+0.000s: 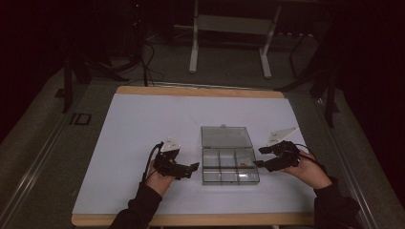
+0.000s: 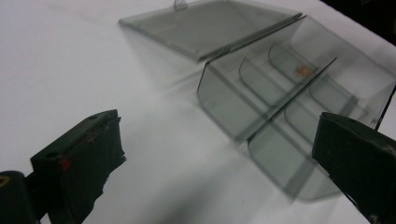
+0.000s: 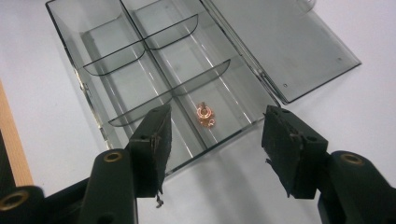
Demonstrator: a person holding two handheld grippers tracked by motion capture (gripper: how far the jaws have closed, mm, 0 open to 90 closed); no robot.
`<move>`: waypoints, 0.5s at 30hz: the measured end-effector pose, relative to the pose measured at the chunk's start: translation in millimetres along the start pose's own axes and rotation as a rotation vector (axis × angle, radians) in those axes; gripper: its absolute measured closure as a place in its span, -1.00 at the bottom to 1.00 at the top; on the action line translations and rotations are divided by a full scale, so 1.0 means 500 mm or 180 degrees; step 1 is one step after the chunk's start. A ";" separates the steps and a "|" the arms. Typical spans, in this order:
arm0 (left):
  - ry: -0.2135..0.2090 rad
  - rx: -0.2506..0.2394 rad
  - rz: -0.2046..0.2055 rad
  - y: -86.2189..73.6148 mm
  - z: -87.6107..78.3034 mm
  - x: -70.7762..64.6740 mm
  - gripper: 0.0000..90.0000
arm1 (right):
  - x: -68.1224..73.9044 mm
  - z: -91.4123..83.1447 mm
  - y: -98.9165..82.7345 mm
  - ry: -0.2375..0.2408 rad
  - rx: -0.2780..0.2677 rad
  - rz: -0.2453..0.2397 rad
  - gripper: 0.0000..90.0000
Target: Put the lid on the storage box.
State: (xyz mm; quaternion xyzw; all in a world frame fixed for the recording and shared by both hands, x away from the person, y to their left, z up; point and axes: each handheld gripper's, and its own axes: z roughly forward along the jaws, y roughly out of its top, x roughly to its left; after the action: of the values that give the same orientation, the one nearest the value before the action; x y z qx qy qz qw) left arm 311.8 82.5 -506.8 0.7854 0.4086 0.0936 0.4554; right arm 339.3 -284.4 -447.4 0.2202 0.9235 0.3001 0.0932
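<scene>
A clear plastic compartment box (image 1: pixel 203 167) lies on the white sheet with its lid (image 1: pixel 225 136) folded flat behind it. A small copper-coloured piece (image 1: pixel 246 165) rests in the box's far right compartment. My left gripper (image 1: pixel 192 168) sits just left of the box, open, with nothing between its jaws. In the left gripper view the box (image 2: pixel 233 98), its lid (image 2: pixel 205 25) and the piece (image 2: pixel 302 71) lie beyond the left gripper (image 2: pixel 218 140). My right gripper (image 1: pixel 259 156) is at the box's right side. It stands open above the piece (image 3: pixel 204 113), touching nothing (image 3: pixel 217 133).
The white sheet (image 1: pixel 143 129) covers a wooden tabletop whose front edge (image 1: pixel 191 219) runs along the bottom. Several compartments of the box (image 3: pixel 79 79) hold nothing. A white stand (image 1: pixel 229 24) is on the dark floor beyond the table.
</scene>
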 end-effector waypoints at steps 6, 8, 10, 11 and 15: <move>-0.0059 0.0040 0.0018 0.024 0.028 -0.006 -0.95 | -0.001 -0.006 -0.030 -0.0157 -0.0228 0.0167 -0.06; -0.0084 0.0043 0.0025 0.033 0.036 -0.005 -0.95 | -0.002 -0.003 -0.038 -0.0212 -0.0252 0.0198 -0.06; -0.0089 0.0050 0.0037 0.043 0.045 -0.005 -0.95 | -0.001 -0.002 -0.041 -0.0228 -0.0261 0.0217 -0.06; -0.0112 0.0051 0.0044 0.048 0.048 -0.005 -0.95 | -0.002 0.000 -0.046 -0.0239 -0.0265 0.0235 -0.06; -0.0156 0.0059 0.0057 0.079 0.061 -0.003 -0.95 | -0.001 0.001 -0.057 -0.0319 -0.0332 0.0266 -0.08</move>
State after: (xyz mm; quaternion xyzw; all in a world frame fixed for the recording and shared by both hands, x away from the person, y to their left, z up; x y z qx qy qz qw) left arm 348.6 52.2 -492.4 0.7953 0.3912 0.0746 0.4571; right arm 329.9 -305.1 -464.6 0.2681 0.8907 0.3400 0.1382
